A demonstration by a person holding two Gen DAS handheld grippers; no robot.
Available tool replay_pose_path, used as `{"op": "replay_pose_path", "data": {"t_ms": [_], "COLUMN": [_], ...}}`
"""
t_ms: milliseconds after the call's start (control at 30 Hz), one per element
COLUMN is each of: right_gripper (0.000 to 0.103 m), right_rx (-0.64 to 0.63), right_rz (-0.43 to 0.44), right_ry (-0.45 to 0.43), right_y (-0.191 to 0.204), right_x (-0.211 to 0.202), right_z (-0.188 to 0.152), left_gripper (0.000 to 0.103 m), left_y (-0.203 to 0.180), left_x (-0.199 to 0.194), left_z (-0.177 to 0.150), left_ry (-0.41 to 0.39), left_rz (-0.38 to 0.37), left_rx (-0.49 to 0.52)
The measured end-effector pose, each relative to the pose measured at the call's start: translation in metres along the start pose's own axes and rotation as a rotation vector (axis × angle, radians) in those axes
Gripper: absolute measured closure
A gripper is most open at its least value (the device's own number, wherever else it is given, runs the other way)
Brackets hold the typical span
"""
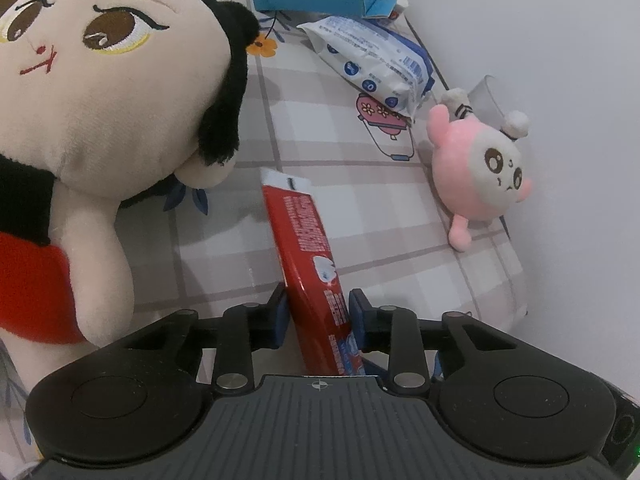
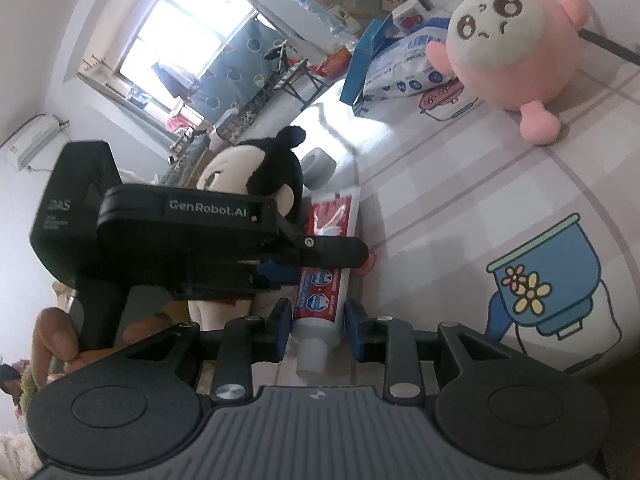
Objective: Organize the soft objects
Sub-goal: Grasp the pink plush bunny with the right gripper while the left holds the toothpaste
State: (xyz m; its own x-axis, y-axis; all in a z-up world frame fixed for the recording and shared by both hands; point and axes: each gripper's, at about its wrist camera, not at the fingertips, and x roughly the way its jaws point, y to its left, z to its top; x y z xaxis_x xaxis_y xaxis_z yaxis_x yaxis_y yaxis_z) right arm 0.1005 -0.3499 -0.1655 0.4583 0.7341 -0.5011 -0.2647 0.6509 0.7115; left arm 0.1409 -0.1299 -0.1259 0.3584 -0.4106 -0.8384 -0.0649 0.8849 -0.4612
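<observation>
My left gripper (image 1: 319, 316) squeezes the middle of the red toothpaste tube (image 1: 310, 252) on the checked cloth (image 1: 400, 216). My right gripper (image 2: 317, 330) sits around its cap end, pads half open, not pressing.

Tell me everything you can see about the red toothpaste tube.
The toothpaste tube is soft-looking, glossy red with white and blue print, a flat crimped end and a white cap end. It lies on the checked tablecloth beside the big doll. The left tongs are shut on its middle; the right tongs straddle its cap end, contact unclear.
</observation>
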Motion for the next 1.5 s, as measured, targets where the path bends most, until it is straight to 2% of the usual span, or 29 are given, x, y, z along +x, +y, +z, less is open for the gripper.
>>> {"op": "replay_pose_path", "data": {"t_ms": [133, 200, 367, 533, 700, 900, 1100, 1233, 1267, 1300, 1500], "right_gripper": [0.059, 0.054, 0.042, 0.041, 0.041, 0.041, 0.041, 0.041, 0.046, 0.056, 0.062], "right_rx": [-0.048, -0.082, -0.140, -0.157, -0.110, -0.019, 0.077, 0.107, 0.108, 0.107, 0.131], "right_rz": [-0.034, -0.077, -0.195, -0.347, -0.389, -0.388, -0.283, -0.282, -0.282, -0.287, -0.268], "right_ry": [-0.006, -0.034, -0.192, -0.352, -0.384, -0.403, -0.441, -0.452, -0.452, -0.455, -0.460], "right_y": [0.004, 0.006, 0.005, -0.007, -0.031, -0.060, -0.080, -0.088, -0.088, -0.089, -0.089], "right_x": [-0.005, -0.014, -0.057, -0.083, -0.066, -0.042, -0.033, -0.026, -0.024, -0.024, -0.027], "right_z": [0.000, 0.004, 0.021, 0.045, 0.068, 0.088, 0.102, 0.107, 0.108, 0.109, 0.103], "left_gripper": [0.079, 0.079, 0.079, 0.079, 0.079, 0.080, 0.080, 0.080, 0.080, 0.080, 0.081], "left_y": [0.002, 0.002, 0.000, 0.000, -0.001, -0.005, -0.005, -0.008, -0.009, -0.009, -0.009], "left_x": [0.000, 0.000, -0.002, -0.001, -0.002, -0.001, 0.000, 0.000, 0.001, 0.000, -0.001], "left_z": [0.000, 0.000, -0.001, -0.001, -0.002, -0.003, -0.003, -0.005, -0.005, -0.006, -0.005], "left_ry": [-0.001, -0.005, -0.022, -0.035, -0.047, -0.061, -0.068, -0.077, -0.079, -0.082, -0.077], "left_rz": [0.002, 0.002, 0.017, 0.034, 0.049, 0.071, 0.078, 0.089, 0.092, 0.094, 0.083], "left_rx": [0.005, 0.010, 0.039, 0.065, 0.082, 0.114, 0.126, 0.144, 0.149, 0.151, 0.146]}}
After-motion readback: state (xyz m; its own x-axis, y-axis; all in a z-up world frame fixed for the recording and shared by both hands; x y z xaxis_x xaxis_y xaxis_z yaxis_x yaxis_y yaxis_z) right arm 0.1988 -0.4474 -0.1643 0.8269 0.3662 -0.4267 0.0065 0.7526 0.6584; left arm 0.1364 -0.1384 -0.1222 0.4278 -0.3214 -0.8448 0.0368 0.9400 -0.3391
